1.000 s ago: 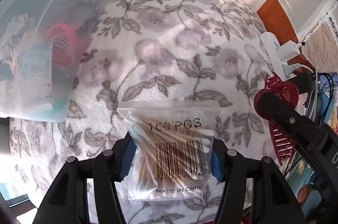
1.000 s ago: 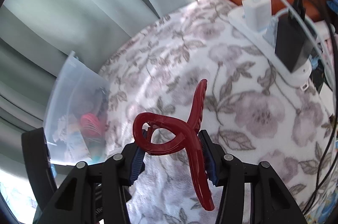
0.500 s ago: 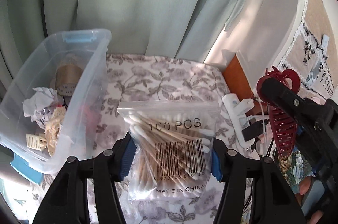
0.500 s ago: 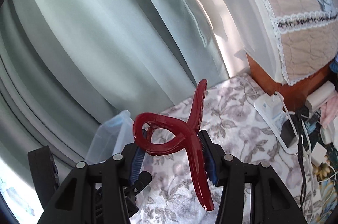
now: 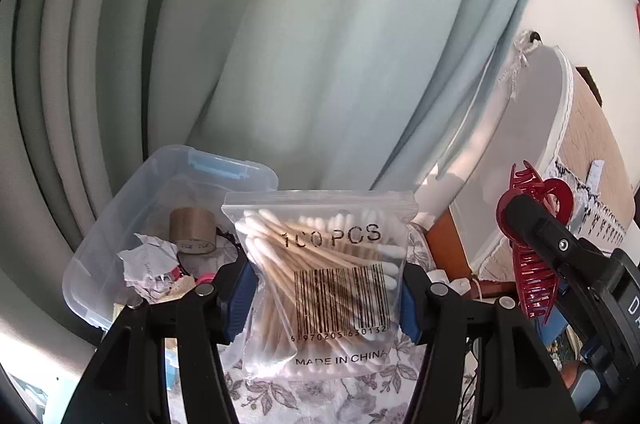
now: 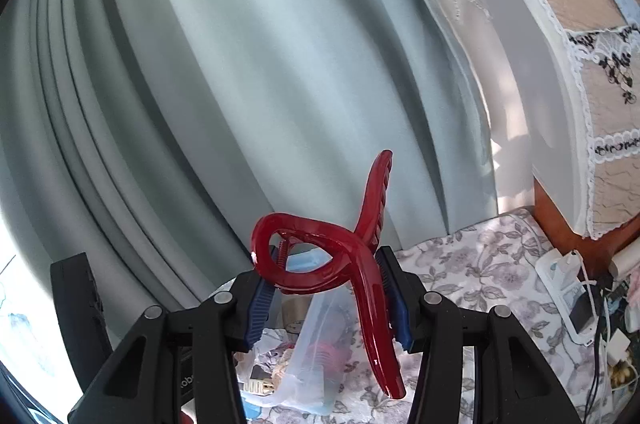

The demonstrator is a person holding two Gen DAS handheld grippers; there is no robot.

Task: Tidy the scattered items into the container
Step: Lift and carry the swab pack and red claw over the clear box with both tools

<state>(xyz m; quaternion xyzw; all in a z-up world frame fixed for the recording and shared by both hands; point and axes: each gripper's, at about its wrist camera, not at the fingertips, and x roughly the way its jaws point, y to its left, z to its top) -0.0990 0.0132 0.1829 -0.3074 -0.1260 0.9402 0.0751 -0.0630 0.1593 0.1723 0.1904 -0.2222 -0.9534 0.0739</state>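
Landmark for all positions: the clear plastic container (image 5: 96, 264).

Progress. Two items are in hand and not yet deposited. The jaws of the left gripper (image 5: 324, 288) are clamped on the sides of a bag of cotton swabs (image 5: 324, 284); the jaws of the right gripper (image 6: 326, 288) are clamped on a red hair claw (image 6: 320, 256). Both items are carried above the flowered table cover (image 6: 480, 264), on the near side of the container. Judged from this, the remaining work is to bring each item over the open top and release it. Whether further loose items remain on the table cannot be determined; most of its surface is out of view.

Appearance, near to far.
- Swab bag: clear zip bag, wooden sticks with white tips, printed count and barcode facing the camera. It is soft and sags below the jaws.
- Hair claw: glossy, dark red, looped handles crossed, toothed end pointing up and away.
- Container: lid off, already partly filled. A roll of brown tape (image 5: 192, 230) and crumpled paper (image 5: 148, 260) lie inside, plus something pink.
- Beyond the container: a pale green curtain (image 5: 300, 44).
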